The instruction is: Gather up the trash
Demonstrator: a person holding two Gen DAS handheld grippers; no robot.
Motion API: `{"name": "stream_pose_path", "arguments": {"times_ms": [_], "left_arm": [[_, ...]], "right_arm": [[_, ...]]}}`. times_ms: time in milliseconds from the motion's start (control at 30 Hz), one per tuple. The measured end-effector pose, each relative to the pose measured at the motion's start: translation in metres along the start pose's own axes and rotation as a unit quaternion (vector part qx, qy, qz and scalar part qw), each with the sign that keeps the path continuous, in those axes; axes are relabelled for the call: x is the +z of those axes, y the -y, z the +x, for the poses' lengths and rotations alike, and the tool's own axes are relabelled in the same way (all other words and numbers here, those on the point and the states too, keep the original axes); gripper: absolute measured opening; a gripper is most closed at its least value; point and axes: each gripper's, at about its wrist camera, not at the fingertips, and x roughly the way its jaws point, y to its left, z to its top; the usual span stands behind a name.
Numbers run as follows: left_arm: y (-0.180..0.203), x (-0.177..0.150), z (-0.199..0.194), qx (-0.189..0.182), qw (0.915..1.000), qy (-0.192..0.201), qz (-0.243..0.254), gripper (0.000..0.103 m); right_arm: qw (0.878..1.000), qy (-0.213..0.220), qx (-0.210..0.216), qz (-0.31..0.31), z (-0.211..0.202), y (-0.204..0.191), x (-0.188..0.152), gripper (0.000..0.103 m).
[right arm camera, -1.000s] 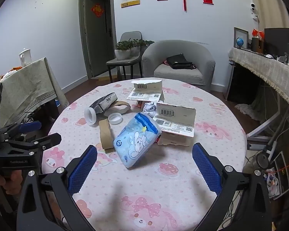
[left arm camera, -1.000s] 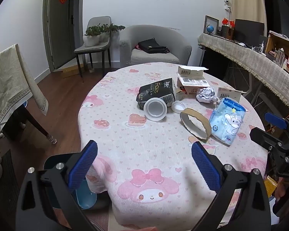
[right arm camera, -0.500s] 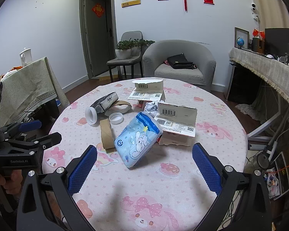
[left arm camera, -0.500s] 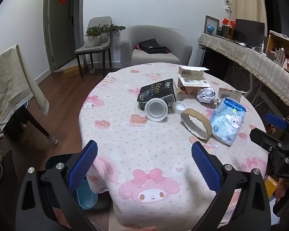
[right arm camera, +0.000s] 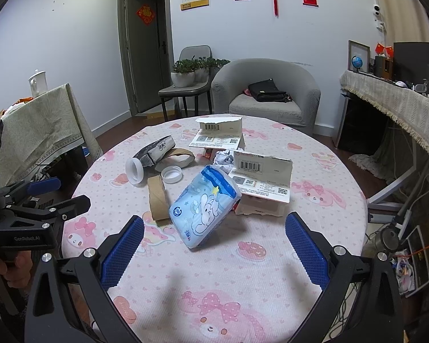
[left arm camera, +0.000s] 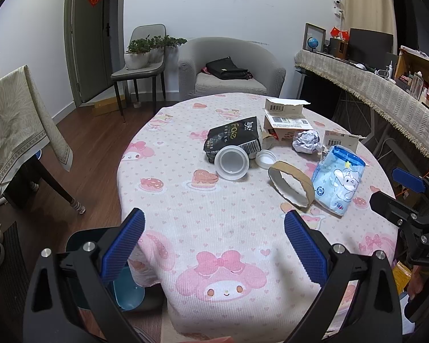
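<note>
Trash lies on a round table with a pink cartoon cloth (left arm camera: 214,223): a blue-and-white plastic pack (left arm camera: 339,183) (right arm camera: 204,205), a cardboard ring (left arm camera: 290,184) (right arm camera: 157,200), a black pouch (left arm camera: 233,138) with a white plastic cup (left arm camera: 231,164) before it, a white lid (left arm camera: 266,158) (right arm camera: 171,174), crumpled paper (left arm camera: 306,141) and torn cardboard boxes (left arm camera: 286,115) (right arm camera: 261,180). My left gripper (left arm camera: 214,245) hovers open over the table's near edge, empty. My right gripper (right arm camera: 214,245) is open just short of the blue pack, nothing in it.
A blue bin (left arm camera: 125,285) stands on the floor under the table's left edge. A grey armchair (left arm camera: 231,68) with a black bag and a chair with plants (left arm camera: 141,63) are behind. A covered table (left arm camera: 17,120) is left, a long shelf (left arm camera: 386,94) right.
Both grippers have drifted slightly; the view of the table has barely shifted. Nothing has been taken hold of and the trash lies as before.
</note>
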Motion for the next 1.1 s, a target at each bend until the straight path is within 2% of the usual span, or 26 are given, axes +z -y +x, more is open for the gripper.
{"name": "stream_pose_path", "arguments": {"times_ms": [1100], "left_arm": [[0.0004, -0.0023, 0.0052, 0.001, 1.0, -0.003, -0.003, 0.1]], "right_arm": [[1.0, -0.003, 0.0, -0.003, 0.0017, -0.0006, -0.0019, 0.1]]}}
